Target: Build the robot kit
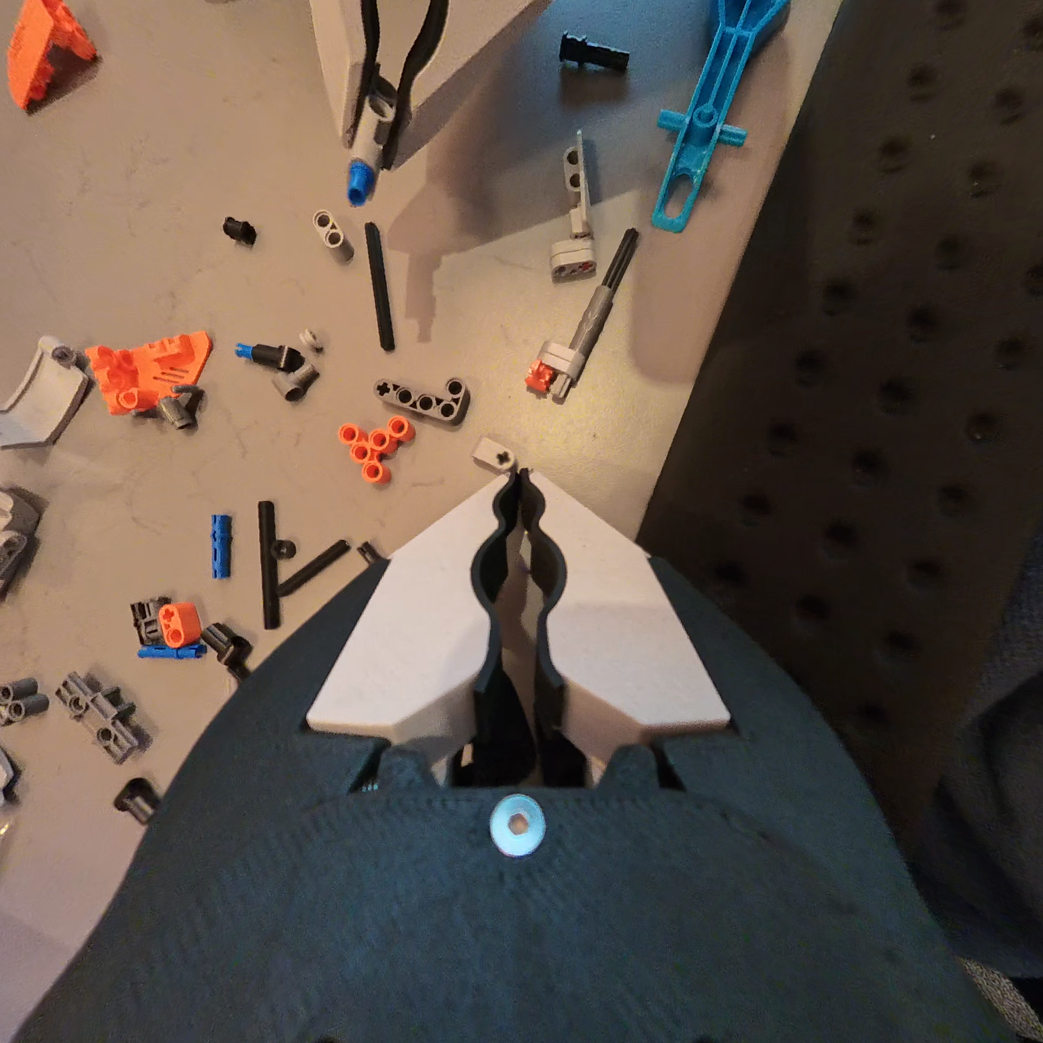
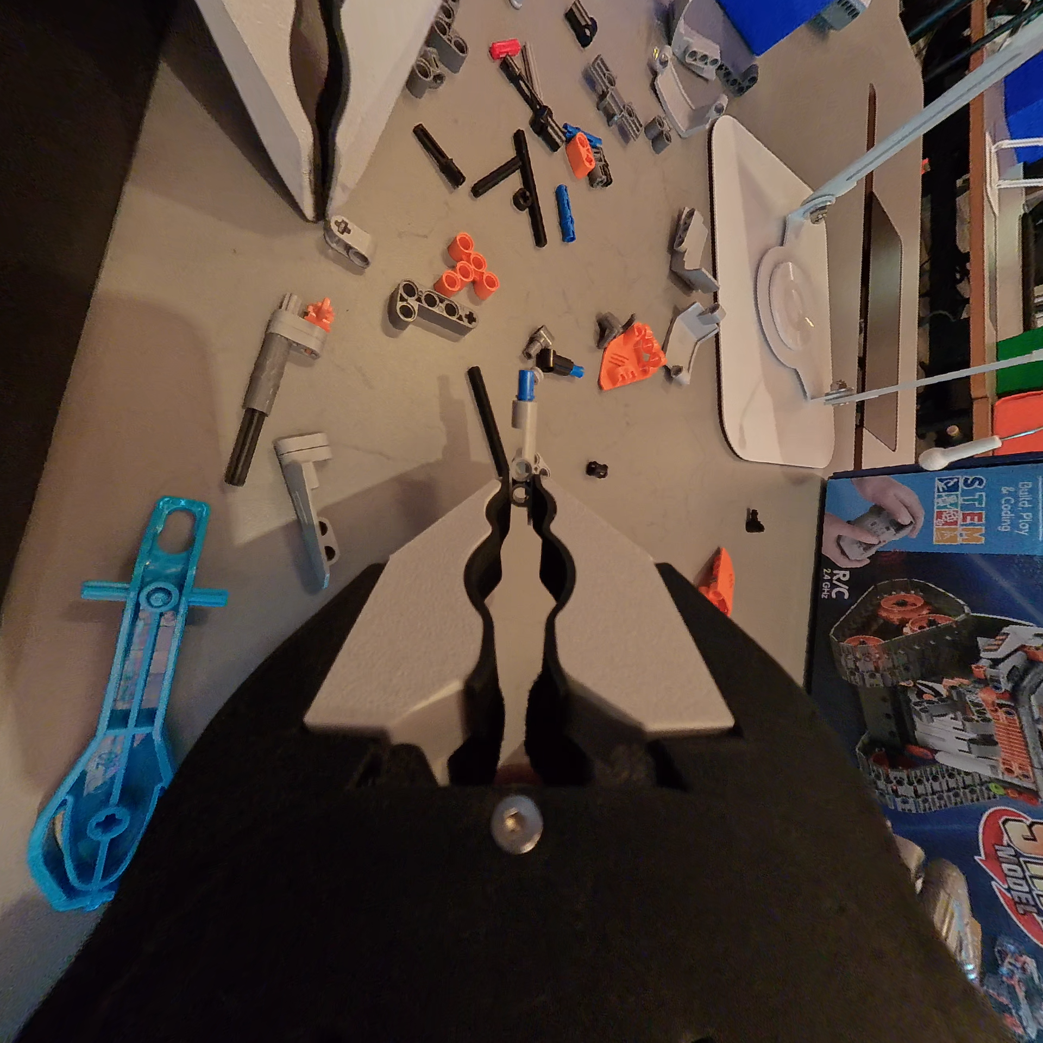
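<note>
My left gripper (image 1: 519, 480) is shut, its black pads together at the tips with nothing between them. A small light grey connector with a cross hole (image 1: 494, 456) lies on the table just past its tips, and shows beside them in the right wrist view (image 2: 350, 240). My right gripper (image 2: 522, 491) is shut on a thin grey connector piece (image 2: 525, 434) with a blue pin (image 2: 526, 386) at its far end, held out over the table. The left wrist view shows the same gripper (image 1: 375, 121) with the blue pin (image 1: 359, 180) pointing down.
Loose parts lie all over the beige table (image 1: 169, 226): an orange ring cluster (image 1: 375, 446), a grey L-beam (image 1: 423, 398), a black axle (image 1: 379, 285), a blue separator tool (image 1: 700, 124). A dark dimpled panel (image 1: 875, 338) borders the table. A kit box (image 2: 931, 649) and white board (image 2: 756, 282) stand at right.
</note>
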Motion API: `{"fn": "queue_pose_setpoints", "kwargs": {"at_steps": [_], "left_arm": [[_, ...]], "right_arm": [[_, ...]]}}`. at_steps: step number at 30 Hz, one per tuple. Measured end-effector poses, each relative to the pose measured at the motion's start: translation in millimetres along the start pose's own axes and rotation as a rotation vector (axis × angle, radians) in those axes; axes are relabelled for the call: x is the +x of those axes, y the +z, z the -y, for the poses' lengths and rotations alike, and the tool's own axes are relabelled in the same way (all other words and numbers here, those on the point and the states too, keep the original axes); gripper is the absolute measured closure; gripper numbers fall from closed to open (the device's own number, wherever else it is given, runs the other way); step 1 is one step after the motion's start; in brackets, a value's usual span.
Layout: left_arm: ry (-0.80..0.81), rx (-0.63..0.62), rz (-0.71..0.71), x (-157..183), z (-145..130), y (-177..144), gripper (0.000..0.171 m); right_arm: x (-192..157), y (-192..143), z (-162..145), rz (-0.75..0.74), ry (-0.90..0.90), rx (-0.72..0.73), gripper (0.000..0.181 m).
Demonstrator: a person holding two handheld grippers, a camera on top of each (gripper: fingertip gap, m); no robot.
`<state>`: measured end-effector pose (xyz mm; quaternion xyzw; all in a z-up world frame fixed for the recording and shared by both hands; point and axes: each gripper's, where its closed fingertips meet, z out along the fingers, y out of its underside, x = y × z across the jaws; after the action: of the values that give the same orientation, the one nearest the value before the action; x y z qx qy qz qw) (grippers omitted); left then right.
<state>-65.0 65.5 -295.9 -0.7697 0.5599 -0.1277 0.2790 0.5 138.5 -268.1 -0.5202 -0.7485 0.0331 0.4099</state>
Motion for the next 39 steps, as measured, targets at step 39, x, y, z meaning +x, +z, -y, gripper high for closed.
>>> {"fn": "queue_pose_setpoints", "kwargs": {"at_steps": [39], "left_arm": [[0.329, -0.031, -0.081, -12.1, 1.2, -6.3, 0.152]], "right_arm": [[-15.7, 6.5, 12.5, -0.123, -0.452, 0.026, 0.178]]}}
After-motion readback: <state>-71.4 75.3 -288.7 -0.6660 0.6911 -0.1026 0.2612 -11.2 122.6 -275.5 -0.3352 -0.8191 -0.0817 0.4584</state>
